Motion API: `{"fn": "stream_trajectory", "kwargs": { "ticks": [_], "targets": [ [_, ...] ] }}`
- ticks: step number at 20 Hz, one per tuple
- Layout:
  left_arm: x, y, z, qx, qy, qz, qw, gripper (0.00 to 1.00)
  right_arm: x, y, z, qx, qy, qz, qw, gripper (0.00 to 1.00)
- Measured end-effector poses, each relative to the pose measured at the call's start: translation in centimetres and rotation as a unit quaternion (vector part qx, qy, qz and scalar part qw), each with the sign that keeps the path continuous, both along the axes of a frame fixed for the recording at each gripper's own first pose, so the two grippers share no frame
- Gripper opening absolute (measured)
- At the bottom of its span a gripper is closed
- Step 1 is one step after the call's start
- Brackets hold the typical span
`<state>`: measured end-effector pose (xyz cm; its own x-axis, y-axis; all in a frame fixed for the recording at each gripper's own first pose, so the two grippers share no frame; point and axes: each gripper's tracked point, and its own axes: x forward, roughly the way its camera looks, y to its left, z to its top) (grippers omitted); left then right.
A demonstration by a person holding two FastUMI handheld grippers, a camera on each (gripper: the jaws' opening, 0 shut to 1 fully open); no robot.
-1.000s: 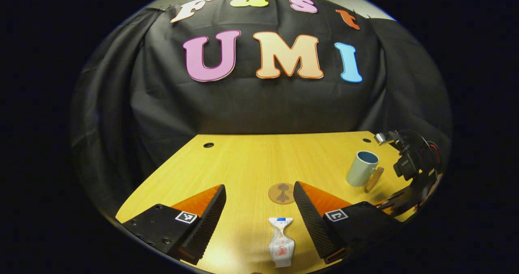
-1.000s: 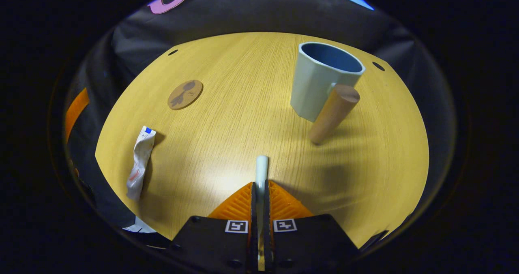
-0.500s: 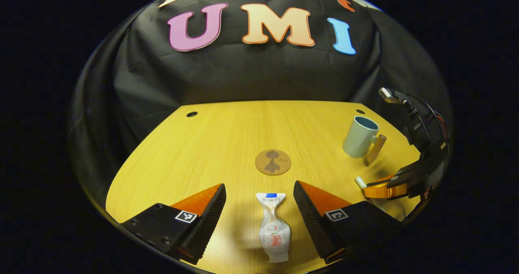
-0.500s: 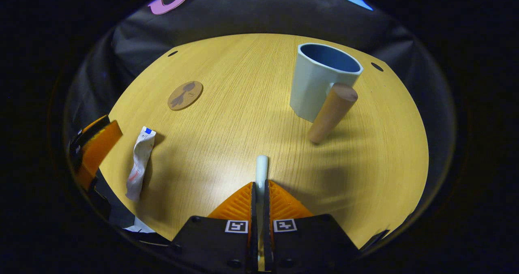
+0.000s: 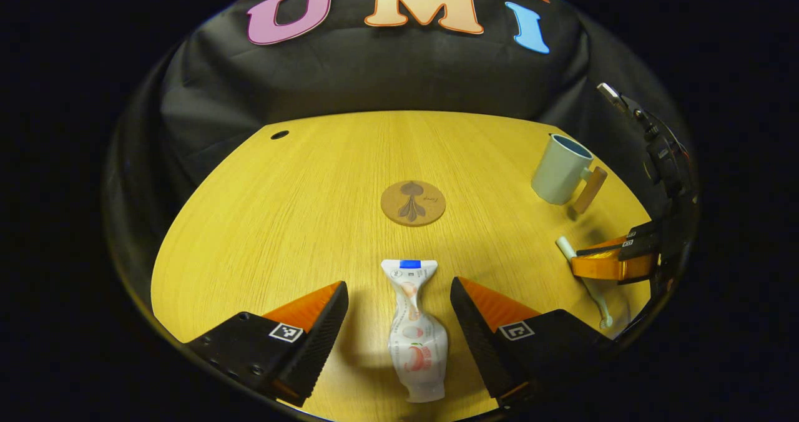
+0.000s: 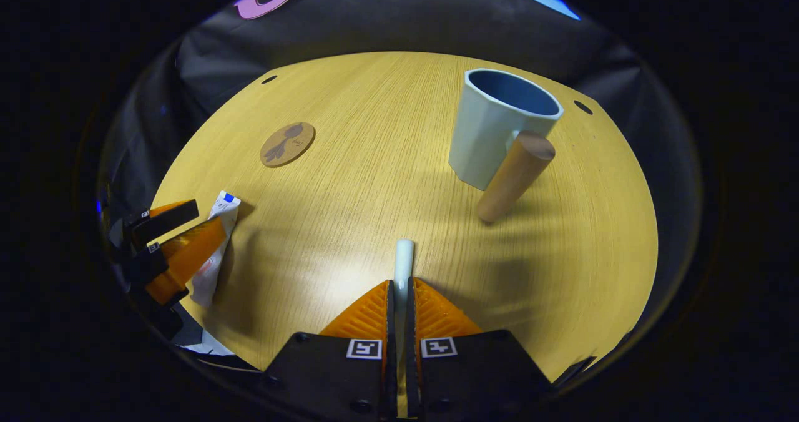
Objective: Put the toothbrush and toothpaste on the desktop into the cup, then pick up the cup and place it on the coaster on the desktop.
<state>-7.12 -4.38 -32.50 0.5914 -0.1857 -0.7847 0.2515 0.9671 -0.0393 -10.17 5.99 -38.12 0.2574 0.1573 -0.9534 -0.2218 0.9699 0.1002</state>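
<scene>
Black cloth wall [image 5: 374,72]; yellow wood desktop [image 5: 281,210].

In left gripper view, toothpaste [image 5: 414,331] lies on desk [image 5: 299,222] btwn the left gripper [image 5: 399,322] fingers (not touching them). Coaster [image 5: 412,202] sits just behind it. Cup [image 5: 557,169] stands far right. Toothbrush [image 5: 583,275] lies in front of cup, w/ right gripper [image 5: 608,260] on it.

Wood-grain desktop [image 6: 374,160] with matt and glossy objects.
We see a crinkled glossy toothpaste [image 5: 415,328] tube, a matt cup [image 6: 493,128] with a wooden handle, and ribbed orange fingers [image 6: 368,316].
</scene>
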Motion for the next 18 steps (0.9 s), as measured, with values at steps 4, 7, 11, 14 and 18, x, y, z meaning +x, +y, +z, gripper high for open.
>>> {"fn": "stream_trajectory", "kwargs": {
  "ticks": [4,7,11,14,18],
  "targets": [
    [-1.4,-0.6,-1.4,-0.008,0.034,-0.001,0.999,0.93,-0.1,0.0,0.0,0.002,0.0,0.003,1.0,0.09],
    [-1.5,-0.4,-1.8,-0.001,0.034,-0.002,0.999,0.8,-0.1,0.1,0.0,0.002,-0.002,0.008,1.0,0.08],
    [-1.6,-0.3,-1.8,0.007,0.032,-0.006,0.999,0.72,-0.1,0.1,-0.1,0.002,-0.003,0.012,1.0,0.08],
    [-1.4,-0.3,-1.8,0.003,0.035,-0.006,0.999,0.63,-0.1,0.1,-0.1,0.003,-0.005,0.014,1.0,0.08],
    [-0.7,-0.4,-1.6,-0.015,0.042,-0.01,0.999,0.3,-0.1,0.1,-0.1,0.005,-0.008,0.014,1.0,0.08]
  ]
}}
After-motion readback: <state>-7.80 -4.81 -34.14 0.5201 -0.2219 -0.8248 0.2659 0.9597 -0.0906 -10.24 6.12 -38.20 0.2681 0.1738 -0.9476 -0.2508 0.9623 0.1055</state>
